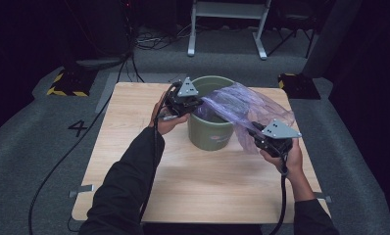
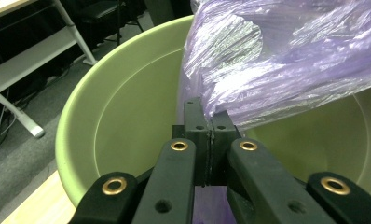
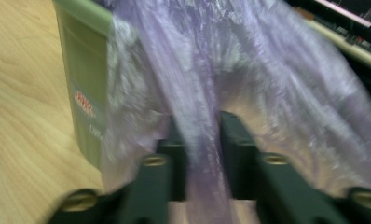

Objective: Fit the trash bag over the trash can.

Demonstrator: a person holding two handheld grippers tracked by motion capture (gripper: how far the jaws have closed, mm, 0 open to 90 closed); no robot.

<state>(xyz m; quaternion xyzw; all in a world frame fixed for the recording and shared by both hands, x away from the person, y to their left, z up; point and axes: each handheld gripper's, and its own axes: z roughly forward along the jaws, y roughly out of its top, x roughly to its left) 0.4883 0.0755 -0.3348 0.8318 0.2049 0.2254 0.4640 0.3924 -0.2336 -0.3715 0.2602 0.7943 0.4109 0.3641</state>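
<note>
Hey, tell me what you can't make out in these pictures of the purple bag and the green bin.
- Bin bottom: in the left gripper view the purple bag and the left hand-held gripper cover the inside of the green bin.
- Bin label: in the right gripper view, motion blur makes the red print unreadable.
- Right hand-held gripper: blur hides whether its pads press the bag.
- Bag's opening: in the high view it is too crumpled to trace.

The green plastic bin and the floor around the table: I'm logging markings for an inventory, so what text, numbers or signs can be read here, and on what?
"4": dark numeral on the grey carpet floor left of the light wooden table.
Red printed logo on the outer wall of the green plastic bin: too blurred to read; pale lettering below it likewise.
Yellow-and-black hazard stripes on the black floor block: a sign, no words.
</note>
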